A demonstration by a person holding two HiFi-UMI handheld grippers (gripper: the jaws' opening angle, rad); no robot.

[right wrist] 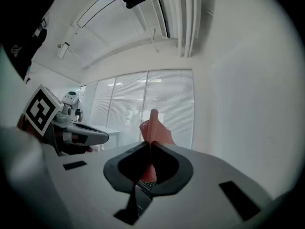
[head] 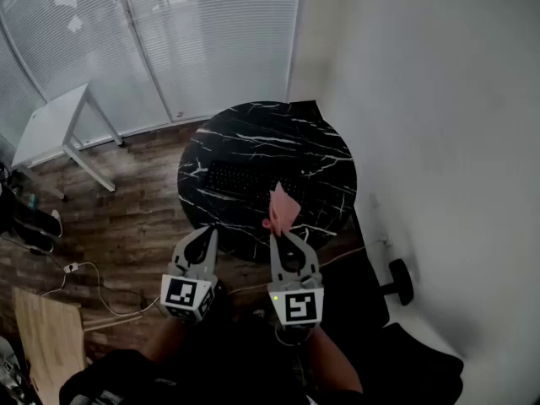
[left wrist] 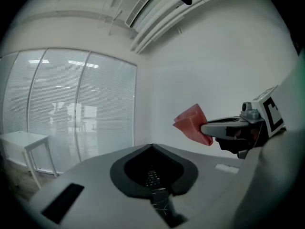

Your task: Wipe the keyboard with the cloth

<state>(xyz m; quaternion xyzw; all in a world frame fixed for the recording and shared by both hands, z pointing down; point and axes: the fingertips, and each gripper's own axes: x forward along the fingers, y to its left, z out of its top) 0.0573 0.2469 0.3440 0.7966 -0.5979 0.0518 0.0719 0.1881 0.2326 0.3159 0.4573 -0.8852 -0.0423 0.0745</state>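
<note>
A keyboard [head: 240, 180] lies on a round table [head: 278, 133] ahead. At the table's near edge, the left gripper [head: 206, 232] and right gripper [head: 279, 237] sit side by side, a cloth [head: 283, 207] in the right one's jaws. A desk [head: 46, 125] stands far left.

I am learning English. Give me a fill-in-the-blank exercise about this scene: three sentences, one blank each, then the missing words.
1. The right gripper is shut on the pink ____.
2. The keyboard lies on a round black ____ with white veins.
3. The left gripper has its jaws together and holds ____.

Missing words: cloth; table; nothing.
</note>
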